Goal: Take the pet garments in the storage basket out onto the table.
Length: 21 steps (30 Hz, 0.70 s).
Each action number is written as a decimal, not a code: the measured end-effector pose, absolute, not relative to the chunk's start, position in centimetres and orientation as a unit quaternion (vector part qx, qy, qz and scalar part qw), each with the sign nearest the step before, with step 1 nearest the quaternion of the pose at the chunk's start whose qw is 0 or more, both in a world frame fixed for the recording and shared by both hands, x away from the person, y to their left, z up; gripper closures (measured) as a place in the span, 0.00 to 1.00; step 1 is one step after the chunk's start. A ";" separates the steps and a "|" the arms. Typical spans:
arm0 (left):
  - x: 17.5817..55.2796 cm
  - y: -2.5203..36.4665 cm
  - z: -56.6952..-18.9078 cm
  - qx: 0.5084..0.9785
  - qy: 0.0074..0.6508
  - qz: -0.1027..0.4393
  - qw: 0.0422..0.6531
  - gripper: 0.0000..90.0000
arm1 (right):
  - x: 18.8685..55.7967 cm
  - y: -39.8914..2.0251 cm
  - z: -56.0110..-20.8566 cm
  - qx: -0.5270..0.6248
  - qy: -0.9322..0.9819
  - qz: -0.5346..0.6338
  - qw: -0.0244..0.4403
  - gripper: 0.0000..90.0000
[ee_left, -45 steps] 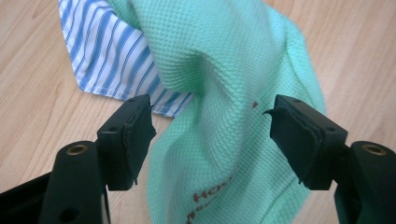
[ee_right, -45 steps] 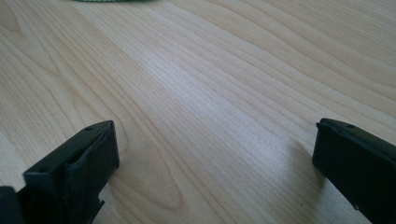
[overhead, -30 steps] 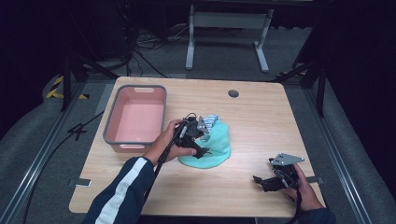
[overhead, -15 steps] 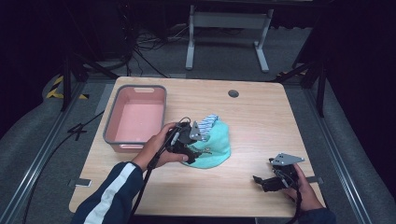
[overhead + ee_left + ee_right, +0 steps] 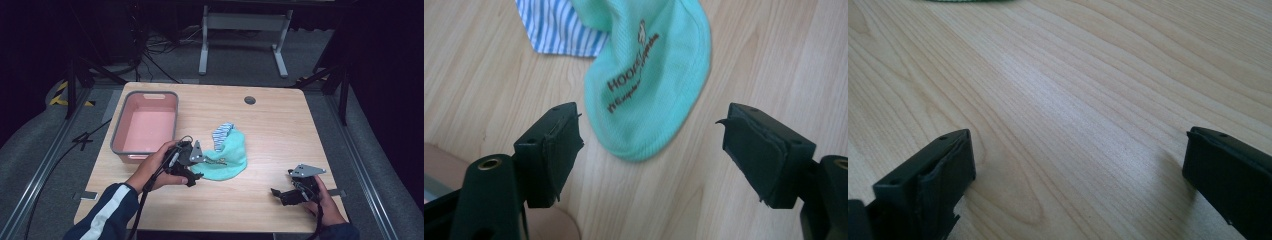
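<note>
With the left gripper [image 5: 651, 150] spread wide just short of the mint-green knitted sock [image 5: 651, 85], we should close squarely over its toe, while the right gripper [image 5: 1078, 185] rests released on the pale wooden table [image 5: 1088, 90].

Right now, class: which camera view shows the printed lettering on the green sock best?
The left gripper view: the green sock lies close between its open jaws, with brown lettering partly legible. The high view shows the whole sock, its lettering only a dark smudge. The right gripper view catches just a green sliver at its top edge.
</note>
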State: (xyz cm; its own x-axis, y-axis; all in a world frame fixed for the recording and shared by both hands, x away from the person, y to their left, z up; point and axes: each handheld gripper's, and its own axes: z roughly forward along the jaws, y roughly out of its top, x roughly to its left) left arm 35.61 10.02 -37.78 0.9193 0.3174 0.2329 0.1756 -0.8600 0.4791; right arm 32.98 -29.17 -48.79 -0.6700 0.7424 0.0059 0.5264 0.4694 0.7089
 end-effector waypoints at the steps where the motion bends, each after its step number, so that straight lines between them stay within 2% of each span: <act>1: 35.3 10.4 -38.0 0.953 0.130 0.154 0.226 0.26 | 33.0 -29.2 -48.8 0.376 0.843 0.352 0.153 0.01; 21: 33.0 15.2 -41.5 0.960 0.139 0.154 0.187 0.26 | 33.0 -29.2 -48.8 0.376 0.843 0.352 0.153 0.01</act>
